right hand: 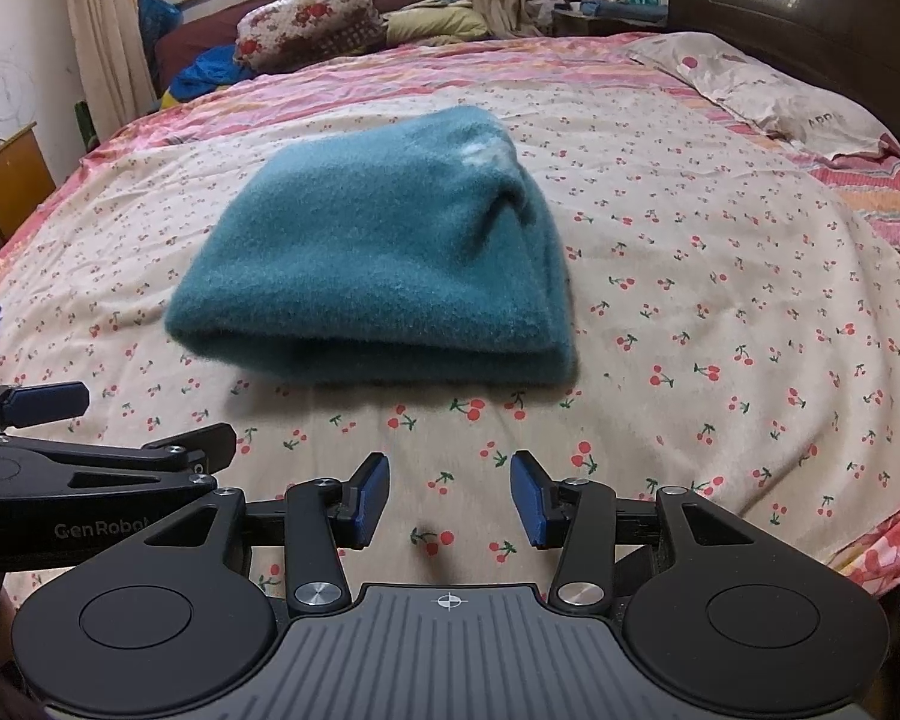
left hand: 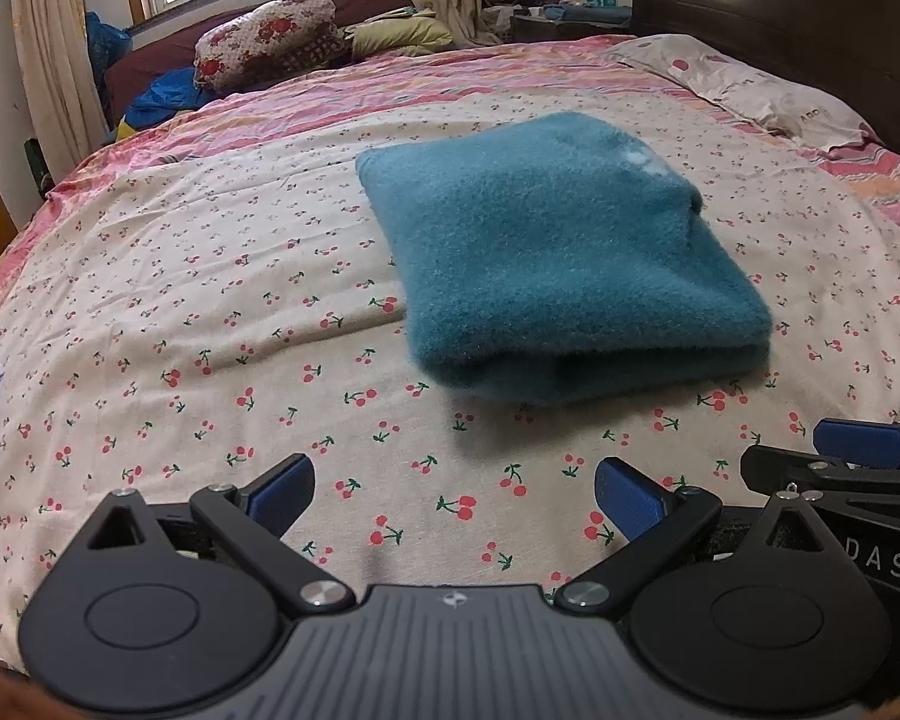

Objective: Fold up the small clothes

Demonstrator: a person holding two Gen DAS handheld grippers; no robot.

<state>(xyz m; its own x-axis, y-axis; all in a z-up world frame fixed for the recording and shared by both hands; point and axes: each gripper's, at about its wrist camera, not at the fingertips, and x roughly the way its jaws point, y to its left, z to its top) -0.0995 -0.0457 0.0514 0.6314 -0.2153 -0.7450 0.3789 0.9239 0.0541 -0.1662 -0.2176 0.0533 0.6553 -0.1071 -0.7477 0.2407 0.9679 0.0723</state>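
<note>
The left tool (left hand: 455,495) stands wide open, its blue pads (left hand: 287,489) far apart, holding nothing and touching nothing; only the cherry-print sheet (left hand: 210,312) of the bed shows between them. The right tool (right hand: 450,498) is also open, though less wide, with its pads (right hand: 371,495) parted and nothing between them but sheet. The two tools sit side by side at the near edge of the bed, the right one showing at the right edge of the left view and the left one at the left edge of the right view. The folded teal garment (left hand: 558,252) lies flat on the sheet, apart from both tools: beyond and slightly right of the left tool, beyond and slightly left of the right tool, its thick folded edge facing them. A pillow (left hand: 744,84) lies far right by the dark headboard (left hand: 810,6), and a floral bundle (left hand: 264,36) rests far left under the window.
</note>
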